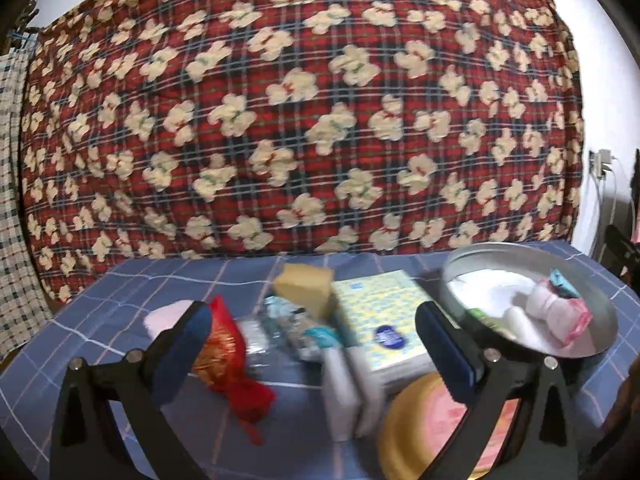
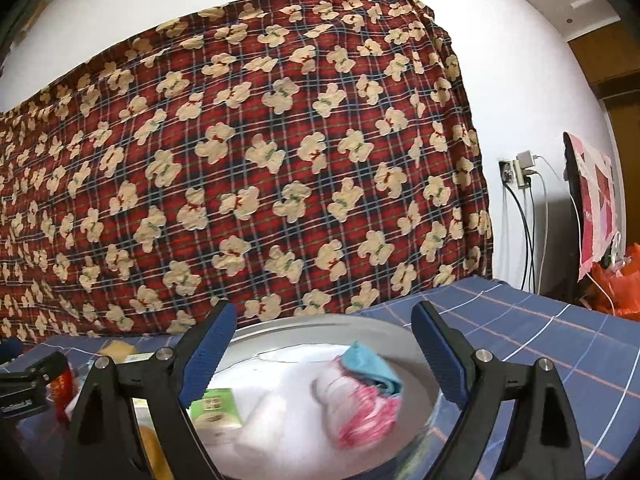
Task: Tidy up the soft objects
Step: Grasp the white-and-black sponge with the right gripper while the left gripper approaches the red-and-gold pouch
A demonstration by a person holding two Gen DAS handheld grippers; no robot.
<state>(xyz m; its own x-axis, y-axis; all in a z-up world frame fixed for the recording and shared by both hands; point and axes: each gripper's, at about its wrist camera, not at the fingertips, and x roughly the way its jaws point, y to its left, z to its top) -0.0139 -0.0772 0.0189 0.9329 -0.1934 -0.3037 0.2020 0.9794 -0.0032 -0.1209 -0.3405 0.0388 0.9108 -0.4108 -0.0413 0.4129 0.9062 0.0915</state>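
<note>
A metal basin (image 1: pixel 596 344) stands at the right of the blue checked table; in the right wrist view its rim (image 2: pixel 320 326) is close below. In it lie a rolled white, pink and teal cloth (image 1: pixel 558 312) (image 2: pixel 360 400), white soft items and a green packet (image 2: pixel 216 404). My left gripper (image 1: pixel 316 344) is open and empty above a red pouch (image 1: pixel 224 356), white pieces (image 1: pixel 348 392), a tissue pack (image 1: pixel 380 316) and a yellow sponge (image 1: pixel 306 286). My right gripper (image 2: pixel 324 348) is open and empty over the basin.
A red plaid bear-print blanket (image 1: pixel 300 112) hangs behind the table. A yellow-rimmed pink round thing (image 1: pixel 432 432) lies near the front. A pink soft item (image 1: pixel 168 318) sits at the left. A wall socket with cables (image 2: pixel 520 176) and a dark screen (image 2: pixel 576 216) are at the right.
</note>
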